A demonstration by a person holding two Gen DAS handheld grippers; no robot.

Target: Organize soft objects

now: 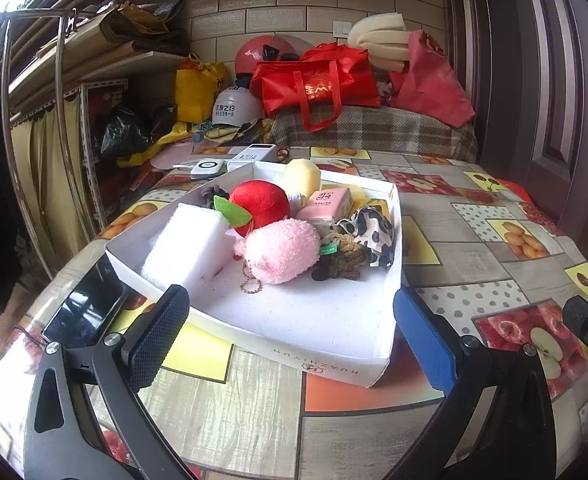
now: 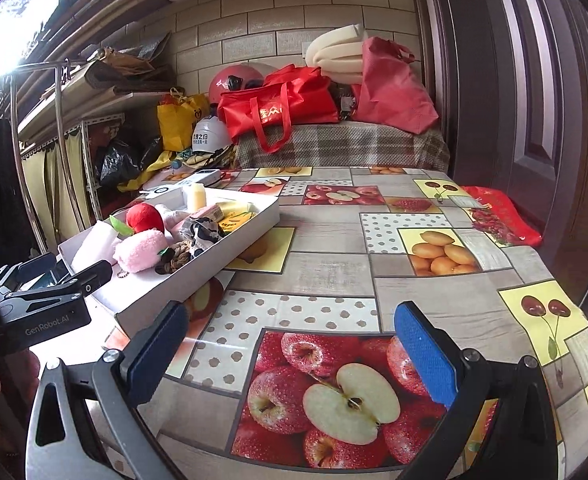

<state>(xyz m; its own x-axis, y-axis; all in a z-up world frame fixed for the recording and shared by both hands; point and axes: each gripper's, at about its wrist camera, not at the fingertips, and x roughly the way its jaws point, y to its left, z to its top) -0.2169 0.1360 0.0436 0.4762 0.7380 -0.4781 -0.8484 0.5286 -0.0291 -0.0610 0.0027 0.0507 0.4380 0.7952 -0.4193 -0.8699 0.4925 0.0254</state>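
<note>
A shallow white box (image 1: 334,364) sits on the table and holds soft things: a white sponge (image 1: 185,246), a red plush apple (image 1: 259,204), a pink fluffy plush (image 1: 283,250), a pink packet (image 1: 330,202), a cow-print scrunchie (image 1: 374,232), a brown knotted rope toy (image 1: 344,258) and a pale yellow sponge (image 1: 301,176). My left gripper (image 1: 294,344) is open and empty at the box's near edge. My right gripper (image 2: 289,356) is open and empty above the bare tablecloth, to the right of the box (image 2: 197,268). The left gripper (image 2: 53,292) also shows in the right wrist view.
A black phone (image 1: 85,308) lies left of the box. Two white power banks (image 1: 233,160) lie behind it. The fruit-print tablecloth (image 2: 414,240) stretches right. A red bag (image 2: 498,212) lies at the table's right edge. Bags and helmets (image 1: 318,80) pile up behind.
</note>
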